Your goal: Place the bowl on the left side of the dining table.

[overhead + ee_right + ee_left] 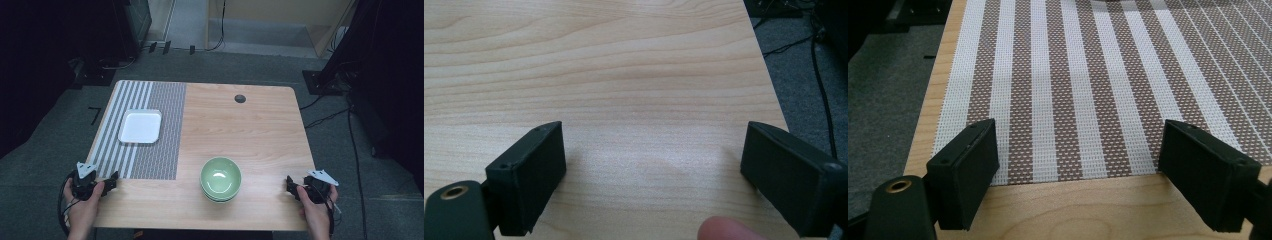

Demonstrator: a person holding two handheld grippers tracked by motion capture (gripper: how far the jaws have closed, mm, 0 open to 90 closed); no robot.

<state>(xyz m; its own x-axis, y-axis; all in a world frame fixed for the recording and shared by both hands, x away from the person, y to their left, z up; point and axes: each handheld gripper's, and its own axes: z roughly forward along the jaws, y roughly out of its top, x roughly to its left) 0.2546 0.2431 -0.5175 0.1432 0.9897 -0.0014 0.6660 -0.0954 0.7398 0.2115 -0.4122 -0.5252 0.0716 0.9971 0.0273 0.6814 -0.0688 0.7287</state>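
Both the left gripper (111, 181) and right gripper (291, 184) are sitting with jaws apart, empty; the green bowls (221, 178) (stacked, lower centre) are looking hard, slippery, breakable, best pinched at the rim.

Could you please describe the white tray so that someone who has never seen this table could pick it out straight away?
Start from the wooden table and look to its left part, which a striped placemat covers. The white tray lies flat on that mat, toward the far side. It is square with rounded corners and plain white, unlike the round green bowls stacked on bare wood near the front edge.
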